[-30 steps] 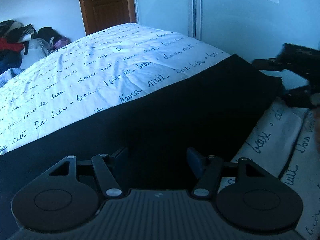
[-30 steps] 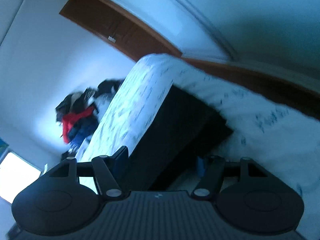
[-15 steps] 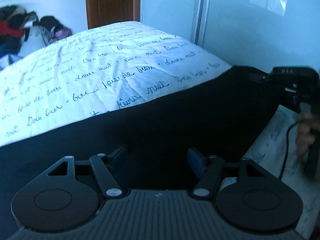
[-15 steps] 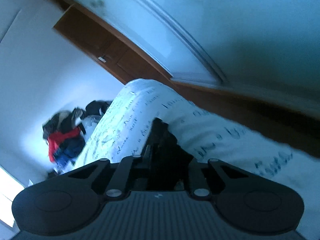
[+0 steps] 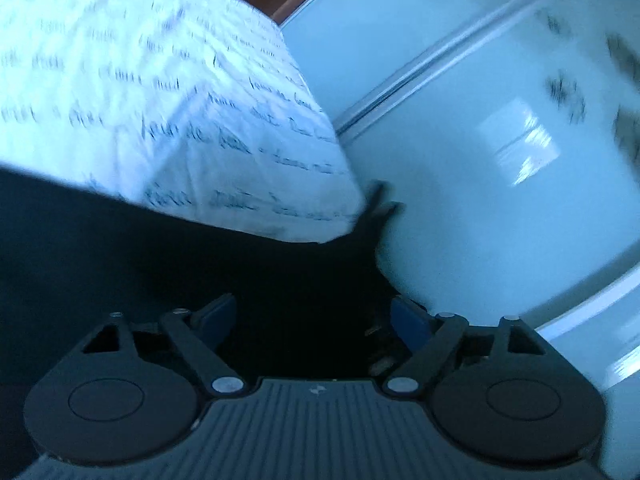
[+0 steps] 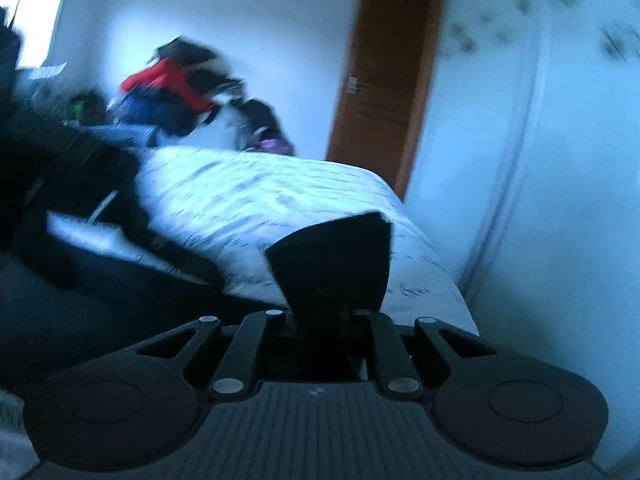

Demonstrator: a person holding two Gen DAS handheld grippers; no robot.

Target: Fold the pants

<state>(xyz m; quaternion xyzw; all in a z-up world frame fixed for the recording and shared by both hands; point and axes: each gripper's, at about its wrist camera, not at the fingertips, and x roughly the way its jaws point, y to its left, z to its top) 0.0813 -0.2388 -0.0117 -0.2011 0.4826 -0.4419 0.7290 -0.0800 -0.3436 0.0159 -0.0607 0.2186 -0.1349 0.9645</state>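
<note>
Right wrist view: right gripper (image 6: 320,320) pinched tight on black pants (image 6: 336,256), cloth corner sticking up over white bed cover (image 6: 240,200). Left wrist view: left gripper (image 5: 312,312) jaws just spreading wide, pants (image 5: 160,256) below them, not squeezed.

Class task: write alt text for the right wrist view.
The right gripper has its fingers shut on a raised flap of the black pants, above a bed with a script-printed white bedspread. Behind are a clothes pile and a wooden door.
</note>
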